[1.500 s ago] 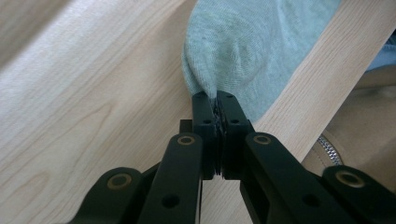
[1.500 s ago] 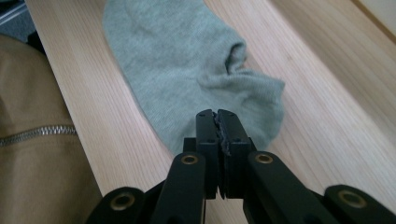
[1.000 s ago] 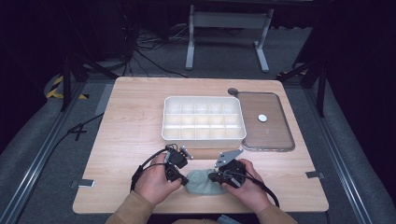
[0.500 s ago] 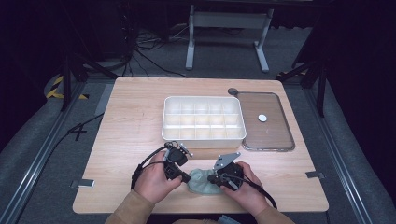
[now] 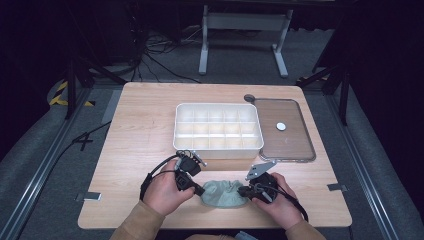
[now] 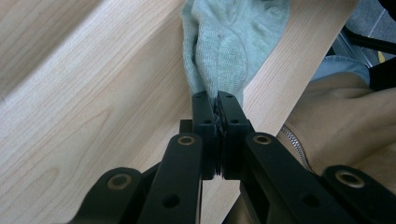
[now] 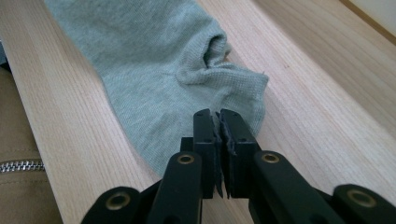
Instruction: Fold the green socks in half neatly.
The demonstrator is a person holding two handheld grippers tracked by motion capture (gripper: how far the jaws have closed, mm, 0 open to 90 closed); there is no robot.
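A pale green sock (image 5: 222,192) lies bunched near the table's front edge, between the two hands. My left gripper (image 5: 201,191) holds its left end. In the left gripper view the jaws (image 6: 217,100) are pressed together on the edge of the sock (image 6: 224,42). My right gripper (image 5: 243,190) is at the sock's right end. In the right gripper view its jaws (image 7: 218,119) stand almost together over the hem of the sock (image 7: 154,70), with thin cloth pinched between them. These jaws have just been opening by a hair.
A white compartment tray (image 5: 218,151) stands just behind the hands. To its right lies a flat brown lid (image 5: 287,147) with a small white disc (image 5: 281,126) on it. The table's front edge runs close under the sock, with the person's lap (image 7: 18,186) beyond it.
My right gripper has moved to the right, drawing the sock's right end with it, so the sock lies wider. The left gripper has stayed where it was.
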